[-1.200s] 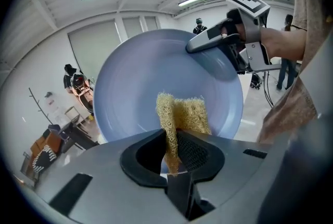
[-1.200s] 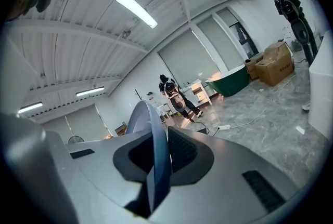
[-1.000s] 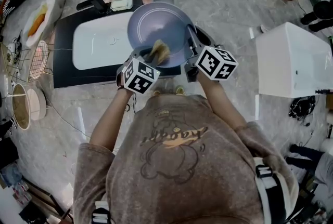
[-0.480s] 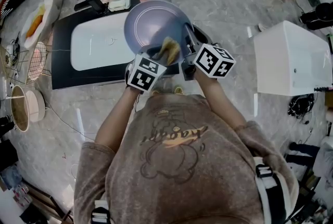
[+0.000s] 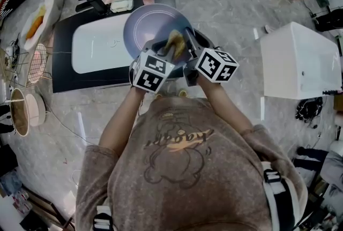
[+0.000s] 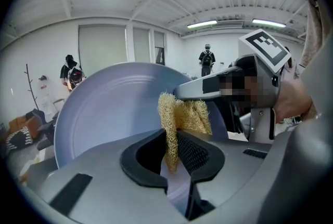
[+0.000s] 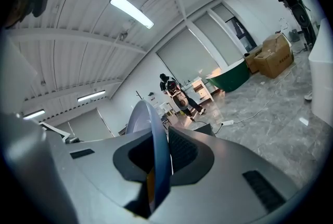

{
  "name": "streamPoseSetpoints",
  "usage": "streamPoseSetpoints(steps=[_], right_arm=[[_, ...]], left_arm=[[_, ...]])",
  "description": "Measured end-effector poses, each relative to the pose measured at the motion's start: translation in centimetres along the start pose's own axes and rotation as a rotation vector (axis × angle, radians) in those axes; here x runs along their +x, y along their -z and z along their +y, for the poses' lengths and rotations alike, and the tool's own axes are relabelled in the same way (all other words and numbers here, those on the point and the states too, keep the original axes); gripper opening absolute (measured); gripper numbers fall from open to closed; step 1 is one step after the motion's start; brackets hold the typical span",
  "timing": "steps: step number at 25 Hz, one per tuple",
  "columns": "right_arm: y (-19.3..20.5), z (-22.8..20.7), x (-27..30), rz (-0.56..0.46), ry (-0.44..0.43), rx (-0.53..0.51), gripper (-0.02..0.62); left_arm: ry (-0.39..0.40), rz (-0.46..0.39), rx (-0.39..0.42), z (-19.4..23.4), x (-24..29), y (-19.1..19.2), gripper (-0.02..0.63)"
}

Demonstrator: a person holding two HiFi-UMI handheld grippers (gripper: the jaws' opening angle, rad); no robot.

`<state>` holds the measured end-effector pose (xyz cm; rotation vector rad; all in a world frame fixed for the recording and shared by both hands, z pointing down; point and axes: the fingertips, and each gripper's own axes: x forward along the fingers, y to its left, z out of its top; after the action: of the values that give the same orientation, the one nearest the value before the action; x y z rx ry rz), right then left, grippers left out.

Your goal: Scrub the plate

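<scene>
you held the plate (image 5: 153,26) up on edge above the sink (image 5: 99,47), your right gripper (image 7: 156,158) clamped nearly closed on its thin, stiff, likely slick and breakable rim, while your left gripper (image 6: 174,153) pinched the soft, light sponge (image 6: 184,116) against its face.

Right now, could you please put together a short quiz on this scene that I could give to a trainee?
1. True or false: the right gripper is clamped on the rim of the plate.
2. What sits between the jaws of the left gripper? A) a bottle B) the loofah sponge C) a towel
3. Fill in: in the head view, the plate overlaps the white ____ set in the black counter.

Key: 1 true; 2 B; 3 sink.
</scene>
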<state>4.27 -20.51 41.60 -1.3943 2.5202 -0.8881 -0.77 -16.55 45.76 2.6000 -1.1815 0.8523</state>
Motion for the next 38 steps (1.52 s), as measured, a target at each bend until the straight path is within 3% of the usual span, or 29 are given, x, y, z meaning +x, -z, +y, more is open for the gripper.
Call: streamPoseSetpoints(steps=[17, 26, 38], right_arm=[[2.4, 0.5, -0.2, 0.079, -0.026, -0.011, 0.032], [2.2, -0.5, -0.3, 0.084, -0.014, 0.010, 0.034], [0.3, -3.1, -0.7, 0.029, 0.038, 0.064, 0.035]], left_arm=[[-0.135, -0.034, -0.029, 5.9, -1.0, -2.0, 0.064], [-0.236, 0.023, -0.005, 9.8, -1.8, 0.0, 0.064], [-0.254, 0.086, -0.050, 10.7, -2.0, 3.4, 0.064]])
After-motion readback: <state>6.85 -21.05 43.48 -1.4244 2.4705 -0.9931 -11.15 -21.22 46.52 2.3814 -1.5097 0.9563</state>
